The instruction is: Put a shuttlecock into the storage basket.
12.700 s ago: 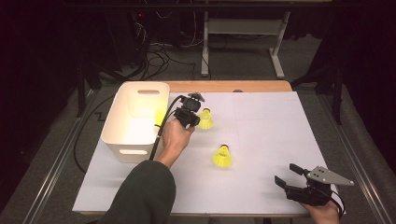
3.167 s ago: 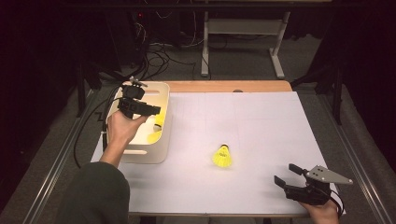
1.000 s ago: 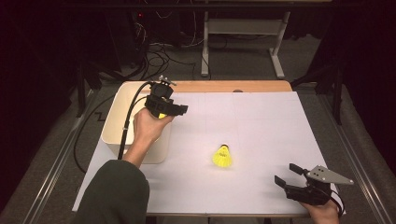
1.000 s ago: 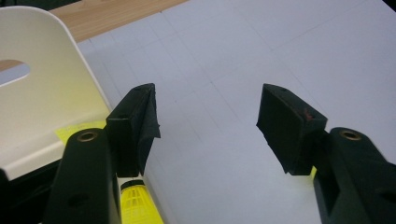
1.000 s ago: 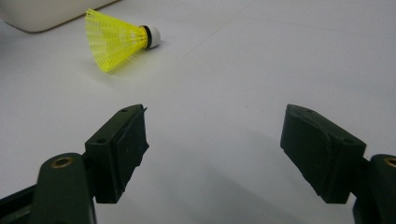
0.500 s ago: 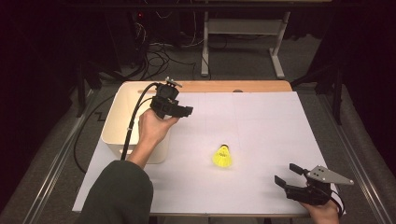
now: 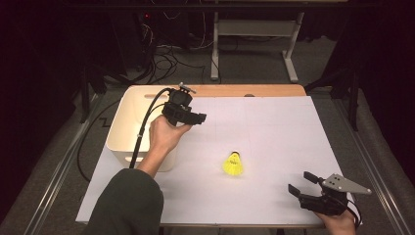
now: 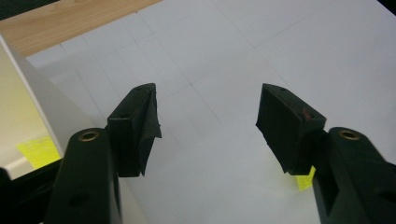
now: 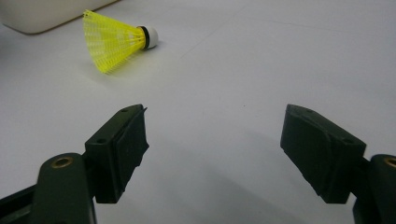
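A yellow shuttlecock [image 7: 233, 165] with a white cork lies on its side on the white table sheet [image 7: 274, 127]; the right gripper view has it [image 9: 114, 39] ahead and to the left. My left gripper [image 7: 196, 117] hovers open just right of the white bin [image 7: 117, 137], its jaws wide apart over bare sheet [image 8: 208, 91]. Another yellow shuttlecock [image 8: 39, 151] lies inside the bin. My right gripper [image 7: 301, 182] rests open at the table's near right corner, nothing between its jaws [image 9: 215, 112].
A strip of wooden tabletop [image 7: 244, 90] runs along the far edge of the sheet. The bin's wall [image 8: 42, 112] stands close on the left gripper's left. Cables and a metal stand [image 7: 254, 29] lie on the dark floor beyond the table.
The left hand has come out from above the bin and moved right, over the sheet. One shuttlecock that lay by the bin is gone from the table. The right hand has stayed still.
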Demonstrator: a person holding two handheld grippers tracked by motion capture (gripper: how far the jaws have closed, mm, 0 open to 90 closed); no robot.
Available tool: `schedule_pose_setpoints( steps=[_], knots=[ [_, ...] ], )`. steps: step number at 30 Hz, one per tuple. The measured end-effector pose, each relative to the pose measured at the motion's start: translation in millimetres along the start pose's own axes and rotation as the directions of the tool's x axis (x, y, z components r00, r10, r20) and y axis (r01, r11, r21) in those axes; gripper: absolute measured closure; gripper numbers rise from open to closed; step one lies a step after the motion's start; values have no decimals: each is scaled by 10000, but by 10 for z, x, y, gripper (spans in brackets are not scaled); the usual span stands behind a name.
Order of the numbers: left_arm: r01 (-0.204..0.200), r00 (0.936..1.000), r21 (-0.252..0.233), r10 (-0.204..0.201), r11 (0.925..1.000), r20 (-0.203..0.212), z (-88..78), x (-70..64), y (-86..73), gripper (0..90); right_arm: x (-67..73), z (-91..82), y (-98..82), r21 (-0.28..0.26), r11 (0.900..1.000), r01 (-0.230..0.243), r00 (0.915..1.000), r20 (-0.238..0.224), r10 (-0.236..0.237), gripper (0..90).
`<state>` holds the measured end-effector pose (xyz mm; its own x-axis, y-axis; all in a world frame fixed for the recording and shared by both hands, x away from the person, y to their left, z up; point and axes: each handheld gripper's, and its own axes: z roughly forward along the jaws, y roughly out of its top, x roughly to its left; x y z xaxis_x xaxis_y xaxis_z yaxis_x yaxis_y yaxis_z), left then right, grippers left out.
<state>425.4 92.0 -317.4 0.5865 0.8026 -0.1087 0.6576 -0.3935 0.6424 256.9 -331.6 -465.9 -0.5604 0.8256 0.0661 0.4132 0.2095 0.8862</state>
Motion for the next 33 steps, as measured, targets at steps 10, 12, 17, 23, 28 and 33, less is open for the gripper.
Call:
schedule_pose_setpoints(
  steps=[10, 12, 17, 23, 28, 33],
  knots=[
    [-186, 9998, 27, 186, 9998, 64, 30, -61, 0, 389, 5, 4, 2, 35, 10000, 13, 10000, 11, -13, 230],
    [-170, 9998, 25, 170, 9999, 92, 42, -68, 1, 389, 1, 2, 2, -1, 10000, -8, 10000, 2, 8, 230],
    [-288, 9995, 46, 288, 9996, 120, 68, -115, 3, 387, 5, 1, 2, 5, 10000, 7, 10000, -2, -7, 230],
    [-352, 9992, 110, 350, 9993, 183, 120, -160, 21, 387, 1, -4, 0, -13, 10000, 20, 10000, -3, -20, 230],
    [-417, 9990, 144, 415, 9990, 176, 152, -199, 24, 387, 6, -4, 1, -17, 10000, 25, 10000, -13, -25, 230],
    [-423, 9989, 160, 420, 9990, 215, 170, -210, 22, 387, 3, -2, 1, -10, 10000, 7, 10000, -15, -7, 230]
  ],
)
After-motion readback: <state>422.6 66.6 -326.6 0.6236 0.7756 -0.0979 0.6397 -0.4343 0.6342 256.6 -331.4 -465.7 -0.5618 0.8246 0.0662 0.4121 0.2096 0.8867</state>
